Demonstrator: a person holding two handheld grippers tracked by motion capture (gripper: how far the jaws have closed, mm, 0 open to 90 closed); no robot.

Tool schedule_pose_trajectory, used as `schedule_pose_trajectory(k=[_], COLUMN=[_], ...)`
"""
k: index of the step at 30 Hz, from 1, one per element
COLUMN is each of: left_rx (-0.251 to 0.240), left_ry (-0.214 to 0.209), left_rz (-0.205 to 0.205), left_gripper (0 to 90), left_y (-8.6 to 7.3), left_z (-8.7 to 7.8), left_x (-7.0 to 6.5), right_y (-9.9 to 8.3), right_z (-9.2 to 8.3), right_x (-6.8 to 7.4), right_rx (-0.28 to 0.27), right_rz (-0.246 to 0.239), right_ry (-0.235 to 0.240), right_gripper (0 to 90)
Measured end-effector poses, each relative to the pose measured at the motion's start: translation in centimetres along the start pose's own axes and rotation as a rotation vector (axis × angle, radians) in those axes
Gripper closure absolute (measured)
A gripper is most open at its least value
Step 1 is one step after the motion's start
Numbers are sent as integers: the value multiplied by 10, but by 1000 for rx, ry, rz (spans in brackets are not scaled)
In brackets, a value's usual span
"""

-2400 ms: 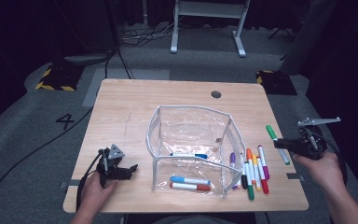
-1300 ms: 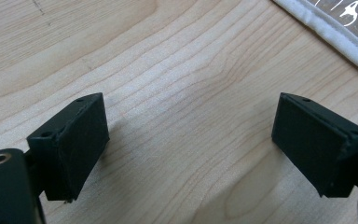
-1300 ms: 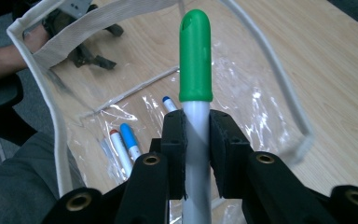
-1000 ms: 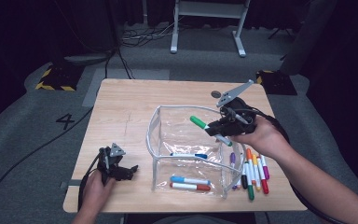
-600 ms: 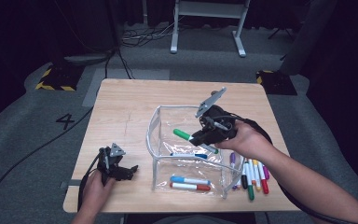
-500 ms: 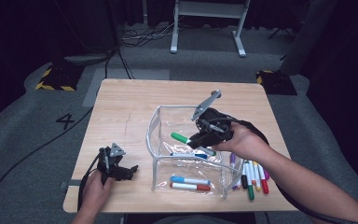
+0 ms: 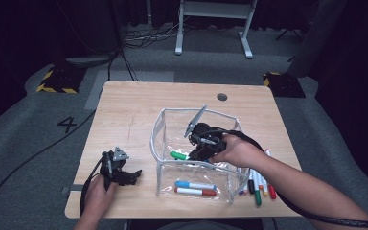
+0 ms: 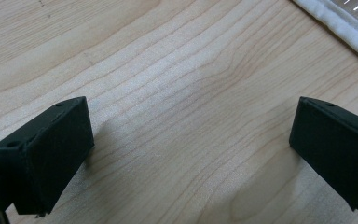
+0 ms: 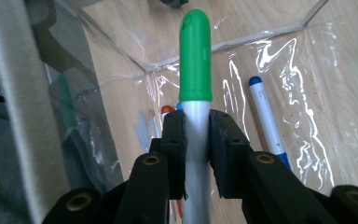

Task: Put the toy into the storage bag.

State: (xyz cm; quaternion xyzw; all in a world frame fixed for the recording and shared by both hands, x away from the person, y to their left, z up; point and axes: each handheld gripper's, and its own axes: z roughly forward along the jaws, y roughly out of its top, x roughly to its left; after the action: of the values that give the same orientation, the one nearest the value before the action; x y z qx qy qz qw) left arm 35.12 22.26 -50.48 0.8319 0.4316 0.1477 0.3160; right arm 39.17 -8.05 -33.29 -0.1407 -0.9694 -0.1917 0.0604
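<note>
Where tool (image 9: 196,135) grips: green marker (image 9: 195,60) inside pouch (image 7: 159,139)

Clear pouch (image 7: 160,143) standing open mid-tabletop (image 7: 139,105). Inside it, right tongs (image 7: 194,154) clamped on a marker (image 7: 178,155); two more markers (image 7: 195,188) lying side by side at its near wall. Loose row of markers (image 7: 258,184) just right of pouch. Left tongs (image 7: 133,176) gaping, resting on tabletop left of pouch.

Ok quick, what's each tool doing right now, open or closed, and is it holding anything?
Left tool: open, holding nothing, resting on the wooden table.
Right tool: closed on the green-capped marker, inside the clear pouch.
</note>
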Motion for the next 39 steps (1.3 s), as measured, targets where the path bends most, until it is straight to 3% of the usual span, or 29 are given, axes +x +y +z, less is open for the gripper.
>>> schedule_pose_trajectory(k=[13, 23, 32, 39], left_rx=[0, 0, 0, 0], left_ry=[0, 0, 0, 0], left_rz=[0, 0, 0, 0], left_gripper=[0, 0, 0, 0], left_y=[0, 0, 0, 0], left_z=[0, 0, 0, 0], left_x=[0, 0, 0, 0], right_y=[2, 3, 1, 1], right_z=[30, 51, 70, 77], right_x=[-5, -7, -11, -11], right_rx=[106, 181, 286, 321], right_rz=[-9, -63, -41, -51], right_ry=[27, 46, 59, 65], right_gripper=[766, 766, 766, 766])
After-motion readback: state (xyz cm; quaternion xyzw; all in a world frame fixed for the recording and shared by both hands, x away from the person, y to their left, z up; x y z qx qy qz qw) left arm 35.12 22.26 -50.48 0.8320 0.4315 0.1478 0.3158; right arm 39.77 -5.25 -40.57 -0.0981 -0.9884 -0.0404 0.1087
